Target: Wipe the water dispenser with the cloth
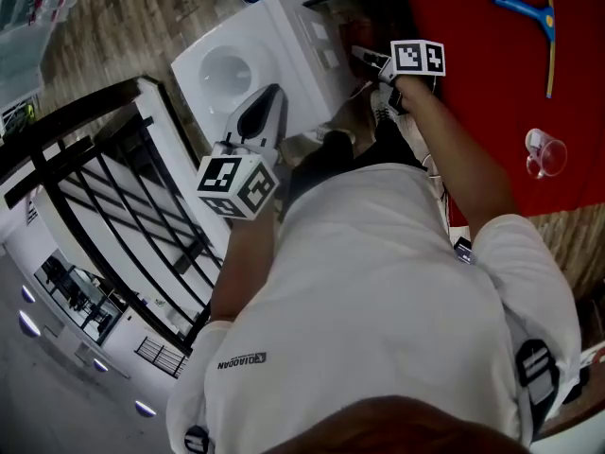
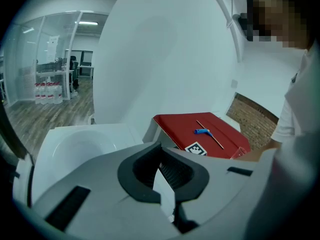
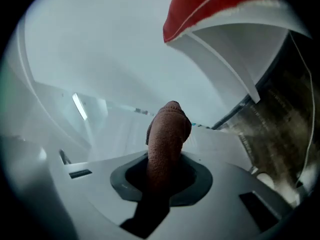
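My right hand-held gripper [image 1: 365,57] is clamped on the brown cloth [image 3: 167,144], which stands up out of the jaws as a rolled tuft. It sits in the narrow gap between the side of the white water dispenser [image 1: 284,45] and the edge of the red bench [image 1: 473,93]. The bench's white underside overhangs close on that side. I cannot tell whether the cloth touches the dispenser's wall.

My left hand-held gripper [image 1: 263,112] has its jaws drawn together with nothing in them. It hangs by the near edge of the dispenser's top, short of the round recess [image 1: 227,69], with open room above. A blue tool [image 1: 523,8] and a clear cup [image 1: 545,151] lie well apart on the bench.
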Action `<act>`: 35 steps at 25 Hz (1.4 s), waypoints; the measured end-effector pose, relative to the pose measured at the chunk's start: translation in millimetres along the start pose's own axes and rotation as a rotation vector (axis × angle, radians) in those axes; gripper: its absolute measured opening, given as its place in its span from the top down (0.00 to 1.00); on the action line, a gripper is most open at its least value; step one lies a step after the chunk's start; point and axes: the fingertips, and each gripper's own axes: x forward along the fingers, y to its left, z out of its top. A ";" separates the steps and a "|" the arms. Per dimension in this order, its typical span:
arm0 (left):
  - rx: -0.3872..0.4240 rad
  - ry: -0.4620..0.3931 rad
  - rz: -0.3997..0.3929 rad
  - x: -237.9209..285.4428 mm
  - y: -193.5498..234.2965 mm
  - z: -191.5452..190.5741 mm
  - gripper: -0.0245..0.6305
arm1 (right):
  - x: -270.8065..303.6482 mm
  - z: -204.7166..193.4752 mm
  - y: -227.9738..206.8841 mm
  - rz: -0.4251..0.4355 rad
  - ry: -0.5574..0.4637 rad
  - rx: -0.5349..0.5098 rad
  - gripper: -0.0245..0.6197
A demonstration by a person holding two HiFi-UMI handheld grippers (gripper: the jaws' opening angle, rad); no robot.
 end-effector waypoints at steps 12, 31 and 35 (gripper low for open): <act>0.096 -0.006 0.020 4.7 0.7 22.0 0.97 | -1.1 77.3 178.7 0.616 -0.018 0.002 0.88; 0.055 0.002 0.046 10.0 9.7 21.2 0.97 | 55.0 63.3 100.4 0.400 0.101 0.064 0.88; 0.047 0.004 0.049 9.6 11.4 17.8 0.97 | 64.3 53.0 79.8 0.353 0.114 0.095 0.88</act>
